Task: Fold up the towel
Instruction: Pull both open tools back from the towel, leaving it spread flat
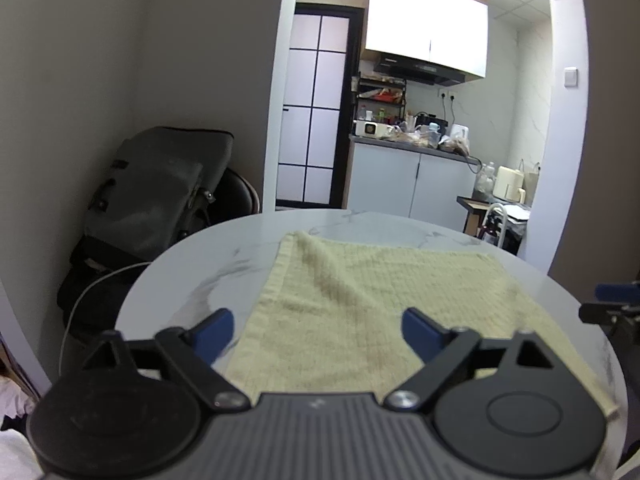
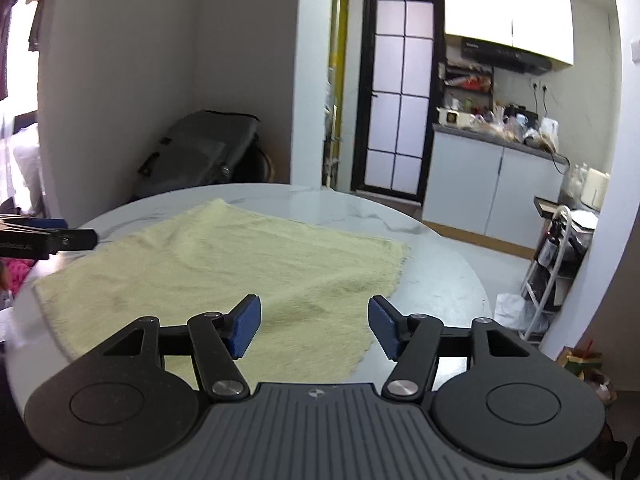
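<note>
The left tool (image 1: 316, 332) hangs released above the towel's near edge, nothing between its blue pads. The right tool (image 2: 314, 326) is likewise released over the near right corner. The pale yellow towel (image 1: 372, 300) lies flat on the round marble desk (image 1: 208, 264), its long axis running left to right.

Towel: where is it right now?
The towel lies spread on the round marble table, just ahead of both open grippers. The left gripper is over its left edge, the right gripper over its right edge.
</note>
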{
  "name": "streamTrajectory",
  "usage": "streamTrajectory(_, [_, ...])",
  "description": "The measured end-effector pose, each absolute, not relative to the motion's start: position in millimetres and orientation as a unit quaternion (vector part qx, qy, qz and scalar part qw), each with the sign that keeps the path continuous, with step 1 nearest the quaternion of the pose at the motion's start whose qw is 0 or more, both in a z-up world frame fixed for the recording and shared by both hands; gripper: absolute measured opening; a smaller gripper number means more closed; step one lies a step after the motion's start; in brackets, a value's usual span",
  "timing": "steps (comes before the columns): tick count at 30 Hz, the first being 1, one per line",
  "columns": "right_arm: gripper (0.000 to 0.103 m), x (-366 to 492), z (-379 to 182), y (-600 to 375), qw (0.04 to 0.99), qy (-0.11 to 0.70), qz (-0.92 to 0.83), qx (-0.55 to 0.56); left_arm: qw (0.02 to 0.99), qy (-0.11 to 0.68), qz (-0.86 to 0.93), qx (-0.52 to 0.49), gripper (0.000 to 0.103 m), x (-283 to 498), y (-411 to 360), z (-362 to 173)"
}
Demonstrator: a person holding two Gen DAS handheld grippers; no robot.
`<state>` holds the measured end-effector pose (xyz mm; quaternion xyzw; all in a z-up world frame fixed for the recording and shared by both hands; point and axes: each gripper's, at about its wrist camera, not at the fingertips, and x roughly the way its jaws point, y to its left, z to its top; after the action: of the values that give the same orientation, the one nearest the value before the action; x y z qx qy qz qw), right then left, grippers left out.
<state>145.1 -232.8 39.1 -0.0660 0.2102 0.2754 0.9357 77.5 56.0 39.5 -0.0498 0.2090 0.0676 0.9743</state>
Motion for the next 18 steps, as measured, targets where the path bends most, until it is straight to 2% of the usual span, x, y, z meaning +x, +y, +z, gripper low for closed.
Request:
streamTrajectory(5, [0.074, 122.8, 42.5, -239.3, 0.942, 0.207, 0.260, -0.038, 0.973, 0.206, 0.073, -0.077, 0.098, 62.4, 54.9, 35.2])
streamTrajectory(10, [0.083, 104.4, 38.9, -241.2, 0.946, 0.213, 0.242, -0.027, 0.972, 0.210, 0.085, -0.062, 0.098, 56.3, 53.7, 26.1])
streamTrajectory(18, [0.084, 89.9, 26.5, -229.7, 0.942, 0.232, 0.241, -0.040, 0.970, 0.222, 0.077, -0.060, 0.099, 44.9, 57.9, 12.8])
